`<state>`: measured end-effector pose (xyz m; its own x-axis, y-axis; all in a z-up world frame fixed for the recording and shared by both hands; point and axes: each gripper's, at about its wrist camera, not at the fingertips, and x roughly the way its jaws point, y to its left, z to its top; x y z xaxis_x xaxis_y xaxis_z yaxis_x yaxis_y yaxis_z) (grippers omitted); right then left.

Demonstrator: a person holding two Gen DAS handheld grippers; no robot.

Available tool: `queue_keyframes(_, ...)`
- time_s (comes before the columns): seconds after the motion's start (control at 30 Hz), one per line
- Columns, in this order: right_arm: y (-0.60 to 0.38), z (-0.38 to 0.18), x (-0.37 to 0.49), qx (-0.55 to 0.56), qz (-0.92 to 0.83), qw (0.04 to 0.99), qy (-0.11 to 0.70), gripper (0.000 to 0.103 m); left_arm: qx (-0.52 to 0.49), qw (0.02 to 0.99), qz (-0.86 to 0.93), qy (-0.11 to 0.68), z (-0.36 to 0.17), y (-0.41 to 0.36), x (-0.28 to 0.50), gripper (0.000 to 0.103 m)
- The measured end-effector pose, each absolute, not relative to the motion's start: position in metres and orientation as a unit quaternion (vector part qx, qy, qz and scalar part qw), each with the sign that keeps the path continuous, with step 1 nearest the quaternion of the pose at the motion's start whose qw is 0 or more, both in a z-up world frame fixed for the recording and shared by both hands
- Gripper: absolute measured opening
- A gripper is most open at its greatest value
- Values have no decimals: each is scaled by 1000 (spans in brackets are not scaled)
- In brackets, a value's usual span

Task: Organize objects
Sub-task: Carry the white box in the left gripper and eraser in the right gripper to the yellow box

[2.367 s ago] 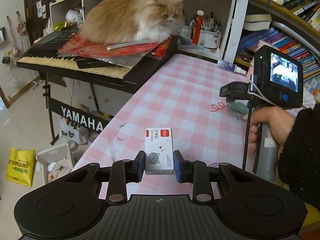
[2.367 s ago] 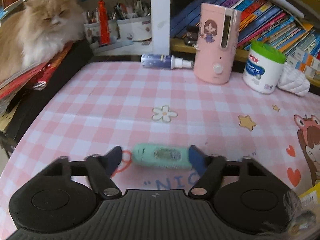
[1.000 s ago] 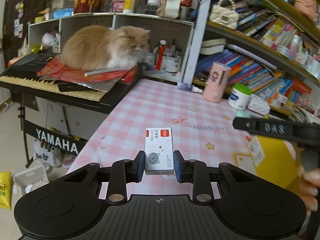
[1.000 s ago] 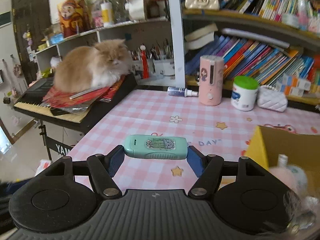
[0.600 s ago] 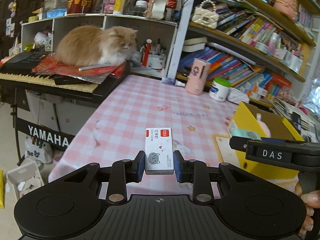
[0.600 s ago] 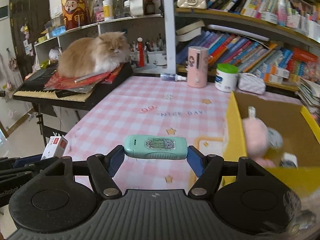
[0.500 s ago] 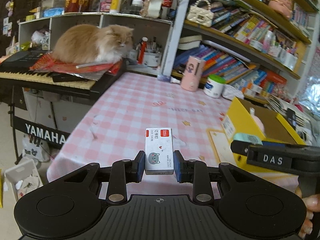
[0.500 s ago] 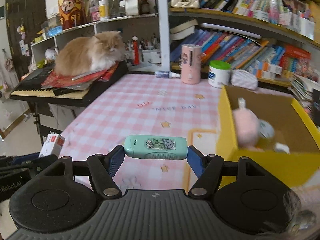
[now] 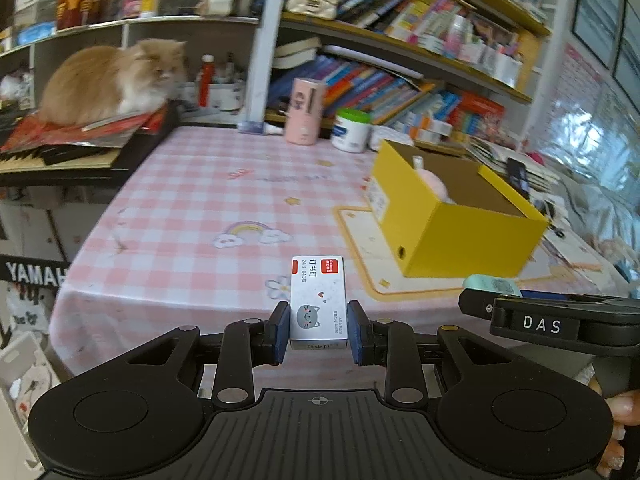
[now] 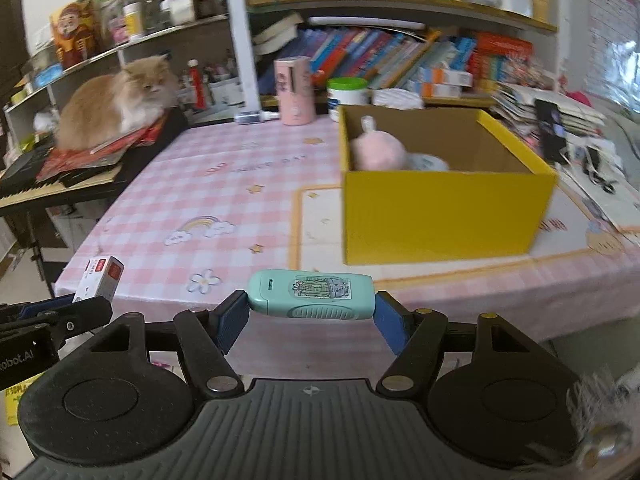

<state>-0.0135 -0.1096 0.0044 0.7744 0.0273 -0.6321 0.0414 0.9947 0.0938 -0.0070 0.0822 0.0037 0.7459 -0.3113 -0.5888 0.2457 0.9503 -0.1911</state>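
My left gripper (image 9: 319, 330) is shut on a small white staple box (image 9: 317, 302) with a grey cat face and a red label, held upright in front of the table's near edge. My right gripper (image 10: 311, 318) is shut on a mint-green oblong device (image 10: 311, 294), gripped by its two ends and lying crosswise. A yellow cardboard box (image 10: 440, 204) stands open on the pink checked tablecloth (image 10: 224, 200), ahead and to the right of both grippers. Inside it lie a pink plush thing (image 10: 378, 152) and a pale round thing. The staple box (image 10: 100, 276) also shows in the right wrist view, at lower left.
An orange cat (image 9: 108, 80) lies on red papers on a keyboard (image 9: 60, 152) left of the table. A pink canister (image 9: 306, 110), a white jar with a green lid (image 9: 352, 130) and a spray bottle stand along the back edge under crowded bookshelves. Papers and a phone (image 10: 552, 124) lie right of the box.
Both grippers have swung right and drawn back from the table, bringing the yellow box into view ahead. Each keeps its hold: staple box in the left, green device in the right.
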Motion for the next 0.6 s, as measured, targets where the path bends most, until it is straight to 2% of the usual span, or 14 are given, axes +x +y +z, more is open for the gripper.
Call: queue_keyframes(0.6,-192,-5,-31,107,-105,920,362,66,-6,906,-261,333,0,-6,18,28)
